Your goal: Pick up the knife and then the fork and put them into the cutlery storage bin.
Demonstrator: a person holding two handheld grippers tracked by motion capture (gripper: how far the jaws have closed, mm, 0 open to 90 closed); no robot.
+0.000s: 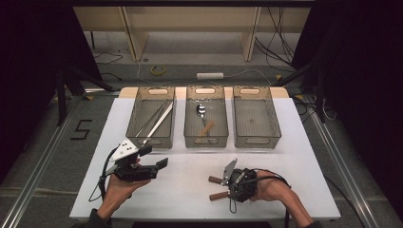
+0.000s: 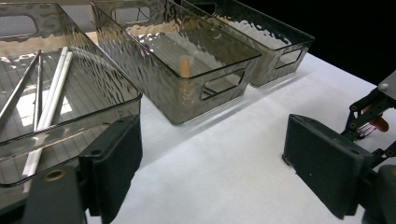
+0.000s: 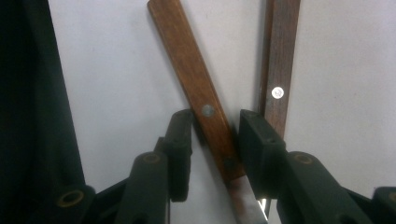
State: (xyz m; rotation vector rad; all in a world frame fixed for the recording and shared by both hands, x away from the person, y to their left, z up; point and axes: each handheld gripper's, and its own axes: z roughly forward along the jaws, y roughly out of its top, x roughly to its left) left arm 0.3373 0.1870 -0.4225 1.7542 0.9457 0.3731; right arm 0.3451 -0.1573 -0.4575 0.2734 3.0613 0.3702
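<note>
A: Where are your 2 tools right now?

B: On the white table point(image 1: 294, 142), your right gripper point(image 3: 215, 140) sits at about 5 o'clock, pointing toward 9 o'clock. Its jaws straddle a wooden-handled knife point(image 3: 201, 93) lying flat, half closed around the handle; I judge the pads are near it, not yet pressing. A second wooden handle point(image 3: 279, 56) lies just beside it, touching the outside of 1 jaw.

A: And the other hand?

B: Your left gripper point(image 2: 212, 158) rests at 7 o'clock, jaws spread wide with nothing between them.

A: What stands beyond?

B: 3 clear bins in a row at 12 o'clock: the left bin point(image 1: 134, 114) holds chopsticks point(image 1: 157, 121), the middle bin point(image 1: 223, 118) a spoon point(image 1: 201, 111), the right bin point(image 1: 275, 118) looks bare.

A: How do you close well?

B: Centre the pads on the nearer handle, just behind the blade point(image 3: 243, 200), and keep the far jaw clear of the second handle so you lift 1 knife, not 2
</note>
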